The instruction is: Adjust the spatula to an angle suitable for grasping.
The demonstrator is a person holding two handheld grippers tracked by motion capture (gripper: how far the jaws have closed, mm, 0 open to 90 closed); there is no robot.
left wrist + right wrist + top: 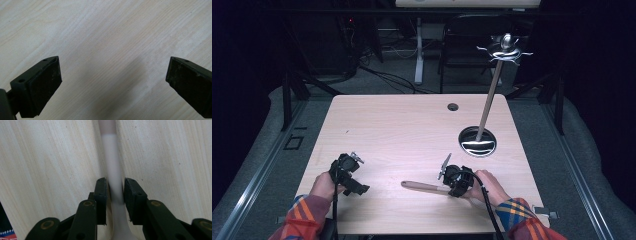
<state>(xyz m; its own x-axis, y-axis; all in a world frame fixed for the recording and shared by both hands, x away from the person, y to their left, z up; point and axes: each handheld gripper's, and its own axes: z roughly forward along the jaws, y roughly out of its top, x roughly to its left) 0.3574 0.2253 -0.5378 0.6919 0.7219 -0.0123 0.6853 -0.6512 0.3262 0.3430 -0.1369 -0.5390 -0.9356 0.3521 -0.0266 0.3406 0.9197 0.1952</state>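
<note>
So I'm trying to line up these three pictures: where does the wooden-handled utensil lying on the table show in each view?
High view: the wooden-handled utensil lies near the front edge, its right end at the right gripper.
Left gripper view: not in it; bare table between wide-open jaws.
Right gripper view: its pale handle runs up the middle, clamped between the jaws.
Shared landmark: the light wood-grain tabletop.

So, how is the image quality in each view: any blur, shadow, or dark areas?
High view: the table is well lit, the room behind is nearly black, and the metal base of the stand glints. Left gripper view: sharp wood grain, with a soft shadow between the open jaws of the left gripper. Right gripper view: the wooden handle is blurred and pale between the jaws of the right gripper.
</note>
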